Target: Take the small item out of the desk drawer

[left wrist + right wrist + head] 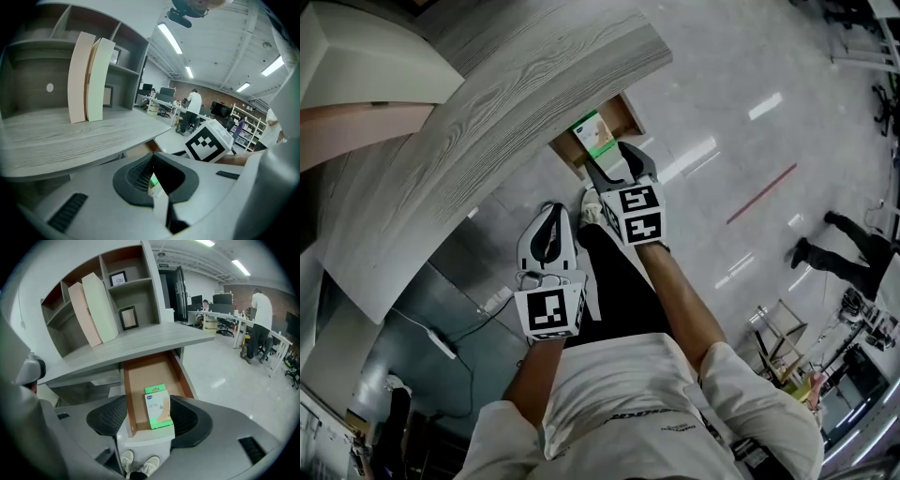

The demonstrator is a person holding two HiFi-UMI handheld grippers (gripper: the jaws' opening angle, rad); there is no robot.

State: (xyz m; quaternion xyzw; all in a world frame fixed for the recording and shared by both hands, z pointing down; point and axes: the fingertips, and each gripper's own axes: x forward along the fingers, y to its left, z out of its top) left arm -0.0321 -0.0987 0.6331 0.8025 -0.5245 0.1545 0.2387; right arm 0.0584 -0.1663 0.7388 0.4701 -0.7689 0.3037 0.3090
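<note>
The desk drawer (pixel 147 373) stands pulled out from under the grey wooden desktop (pixel 136 348). A small green-and-white box (pixel 158 407) lies flat at its front end. My right gripper (pixel 149 419) hovers above it, open, with the box showing between the dark pads but not touched. In the head view the right gripper (pixel 615 161) sits just in front of the drawer (pixel 623 112) and the box (pixel 593 133). My left gripper (pixel 551 214) hangs lower left of it, shut and empty. In the left gripper view its pads (pixel 136 173) meet at the tips, with a green sliver of the box (pixel 153 180) behind.
Two tall boards (pixel 93 310) lean in the shelf unit on the desk, beside small picture frames (pixel 127 317). The holder's shoes (pixel 138 465) are below the drawer front. A power strip (pixel 441 342) lies on the floor at left. People stand farther off (pixel 260 319).
</note>
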